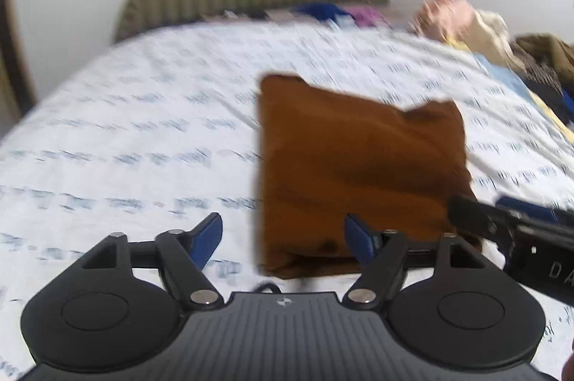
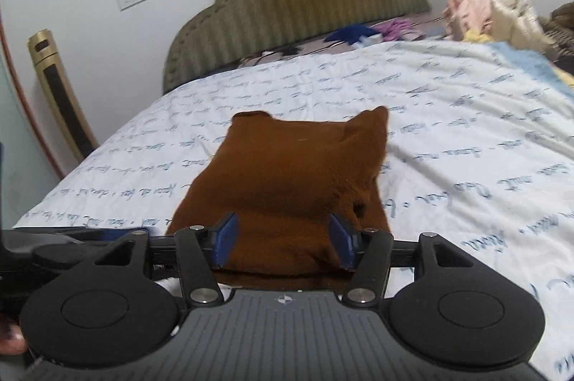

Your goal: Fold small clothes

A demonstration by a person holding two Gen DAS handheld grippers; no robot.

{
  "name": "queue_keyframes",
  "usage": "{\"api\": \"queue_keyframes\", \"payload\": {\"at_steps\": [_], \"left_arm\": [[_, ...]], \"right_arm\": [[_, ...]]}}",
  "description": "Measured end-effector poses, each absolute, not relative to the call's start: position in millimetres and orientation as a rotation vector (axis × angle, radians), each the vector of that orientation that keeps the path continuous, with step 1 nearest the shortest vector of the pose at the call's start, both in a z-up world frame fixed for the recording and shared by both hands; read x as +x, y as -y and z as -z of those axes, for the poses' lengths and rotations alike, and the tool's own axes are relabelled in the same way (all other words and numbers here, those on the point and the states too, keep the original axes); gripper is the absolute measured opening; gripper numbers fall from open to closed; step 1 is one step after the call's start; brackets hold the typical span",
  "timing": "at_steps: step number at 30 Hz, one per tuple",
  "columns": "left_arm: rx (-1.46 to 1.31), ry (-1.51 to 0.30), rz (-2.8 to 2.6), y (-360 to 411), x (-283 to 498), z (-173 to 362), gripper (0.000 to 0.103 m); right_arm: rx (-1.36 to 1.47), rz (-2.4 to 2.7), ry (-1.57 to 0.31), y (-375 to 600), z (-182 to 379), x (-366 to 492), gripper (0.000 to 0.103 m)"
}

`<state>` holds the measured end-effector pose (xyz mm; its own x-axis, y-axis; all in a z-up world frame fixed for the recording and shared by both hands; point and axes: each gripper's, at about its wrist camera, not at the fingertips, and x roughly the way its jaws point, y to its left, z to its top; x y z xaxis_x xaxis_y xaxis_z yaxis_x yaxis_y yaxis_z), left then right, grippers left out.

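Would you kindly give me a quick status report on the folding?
Left gripper open, empty. Right gripper open over the near edge of the brown garment. Garment folded flat on the bedsheet. Nothing in the way.

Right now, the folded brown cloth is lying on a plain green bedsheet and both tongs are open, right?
Not quite. The folded brown cloth lies on a white bedsheet printed with blue handwriting, not a plain green one; the right wrist view shows it clearly. Both the left tongs and right tongs are open.
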<state>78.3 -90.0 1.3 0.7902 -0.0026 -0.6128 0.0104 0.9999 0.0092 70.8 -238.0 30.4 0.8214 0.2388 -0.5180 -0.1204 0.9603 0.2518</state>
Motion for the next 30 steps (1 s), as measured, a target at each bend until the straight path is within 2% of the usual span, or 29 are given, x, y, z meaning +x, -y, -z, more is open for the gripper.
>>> {"api": "queue_keyframes", "payload": {"at_steps": [8, 10, 14, 22, 30], "left_arm": [[-0.048, -0.672, -0.001, 64, 64, -8, 0.075], [-0.05, -0.684, -0.011, 61, 64, -5, 0.075], [-0.057, -0.702, -0.017, 58, 62, -2, 0.075], [-0.061, -0.71, 0.008, 58, 61, -1, 0.075], [-0.08, -0.713, -0.008, 55, 59, -2, 0.075]], "right_arm": [[0.21, -0.132, -0.606, 252, -21, 60, 0.063], [0.19, -0.118, -0.611, 253, -18, 60, 0.069], [0.172, -0.108, -0.626, 252, -11, 61, 0.071], [0.143, -0.096, -0.609, 248, -11, 60, 0.084], [0.141, -0.112, -0.608, 247, -12, 60, 0.091]]}}
